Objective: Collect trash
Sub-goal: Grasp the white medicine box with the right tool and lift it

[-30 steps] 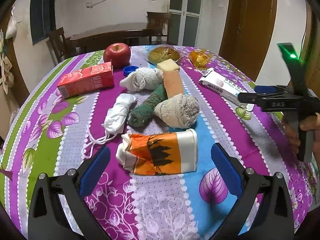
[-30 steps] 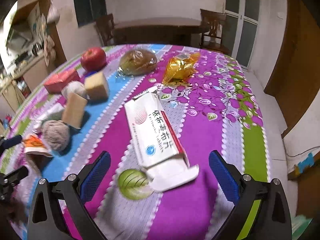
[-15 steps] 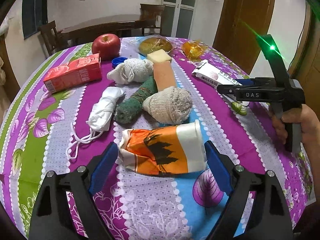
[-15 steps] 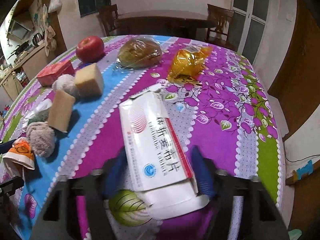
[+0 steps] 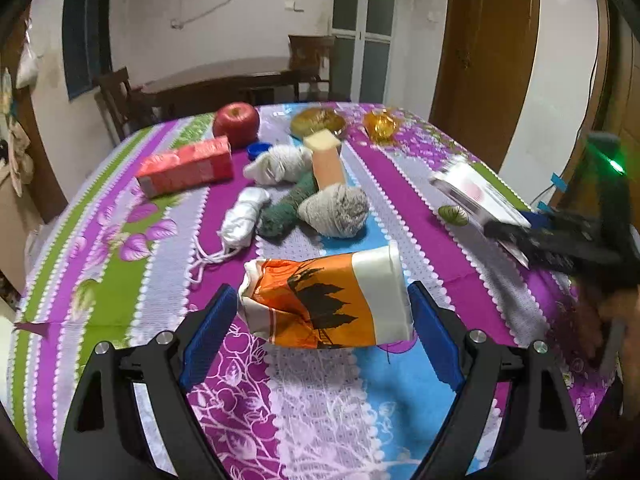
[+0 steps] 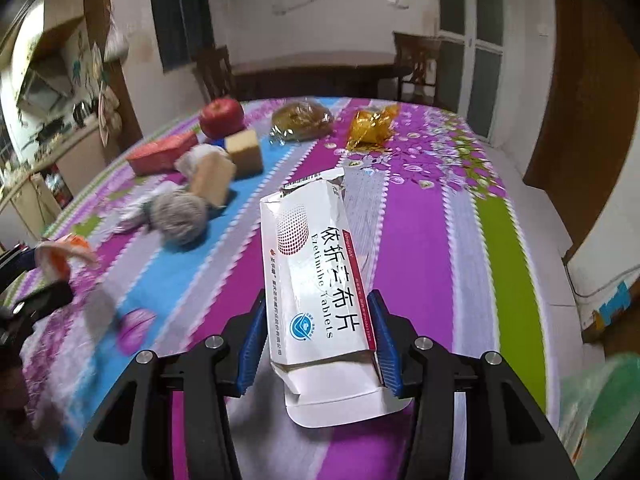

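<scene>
Through the left wrist camera I saw my left tongs (image 5: pixel 320 314) clamped on the crumpled orange-and-white printed wrapper (image 5: pixel 325 299), blue pads pressed to its two short ends, so its long axis ran straight across the jaws and the packet hung clear of the striped purple floral worktop (image 5: pixel 404 196). Beyond it lay things I judged not to be trash just then: a red apple (image 5: pixel 236 122), a red carton (image 5: pixel 185 166) and several balled cloths. Off to the right, my right tongs (image 5: pixel 520 226) carried the flat white cardboard tablet box (image 5: pixel 474 192) up off the cloth. In the right wrist camera those tongs (image 6: pixel 318 336) had just been closing and now gripped that box (image 6: pixel 316 264) across its narrow width near its open flap end, its long axis pointing directly away from me along the fingers. The wrapper (image 6: pixel 60 258) showed blurred at the far left edge, still in the left tongs. Both pieces were already in hand, so I judged the next move turned on a bin; a blurred green shape at the lower right corner might have been one, though I could not tell.
</scene>
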A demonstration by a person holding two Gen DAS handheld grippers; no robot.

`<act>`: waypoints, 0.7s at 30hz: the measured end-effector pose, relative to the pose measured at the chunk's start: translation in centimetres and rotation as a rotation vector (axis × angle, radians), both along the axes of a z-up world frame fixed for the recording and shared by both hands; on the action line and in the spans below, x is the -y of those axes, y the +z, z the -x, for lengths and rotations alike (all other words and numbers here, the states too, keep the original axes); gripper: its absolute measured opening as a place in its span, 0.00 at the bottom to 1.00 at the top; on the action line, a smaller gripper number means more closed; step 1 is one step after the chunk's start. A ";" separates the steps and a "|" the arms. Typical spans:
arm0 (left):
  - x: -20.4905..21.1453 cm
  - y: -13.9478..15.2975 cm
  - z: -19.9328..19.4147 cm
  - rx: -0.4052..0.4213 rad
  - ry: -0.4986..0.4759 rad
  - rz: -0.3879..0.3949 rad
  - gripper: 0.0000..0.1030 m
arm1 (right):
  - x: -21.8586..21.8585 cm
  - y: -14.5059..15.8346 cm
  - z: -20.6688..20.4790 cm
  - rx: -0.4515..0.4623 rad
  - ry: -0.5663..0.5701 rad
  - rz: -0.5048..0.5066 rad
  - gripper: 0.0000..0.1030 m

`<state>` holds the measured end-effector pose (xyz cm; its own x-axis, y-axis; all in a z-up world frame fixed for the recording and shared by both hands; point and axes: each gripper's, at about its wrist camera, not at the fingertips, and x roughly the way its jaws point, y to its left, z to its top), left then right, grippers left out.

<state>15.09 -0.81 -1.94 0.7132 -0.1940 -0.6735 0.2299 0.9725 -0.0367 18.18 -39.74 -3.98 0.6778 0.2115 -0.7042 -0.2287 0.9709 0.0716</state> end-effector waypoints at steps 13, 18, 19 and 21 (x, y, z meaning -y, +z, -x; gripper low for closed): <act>4.0 0.2 1.8 0.084 0.006 -0.117 0.80 | 1.2 1.1 13.9 0.115 -0.215 -0.128 0.48; 5.1 -0.1 2.5 0.111 0.007 -0.161 0.80 | 0.9 1.4 16.3 0.158 -0.233 -0.113 0.48; 5.4 -0.1 2.7 0.115 0.006 -0.168 0.80 | 0.8 1.4 16.5 0.156 -0.227 -0.111 0.48; 5.6 -0.2 2.8 0.122 0.008 -0.180 0.80 | 0.6 1.3 16.8 0.152 -0.218 -0.111 0.48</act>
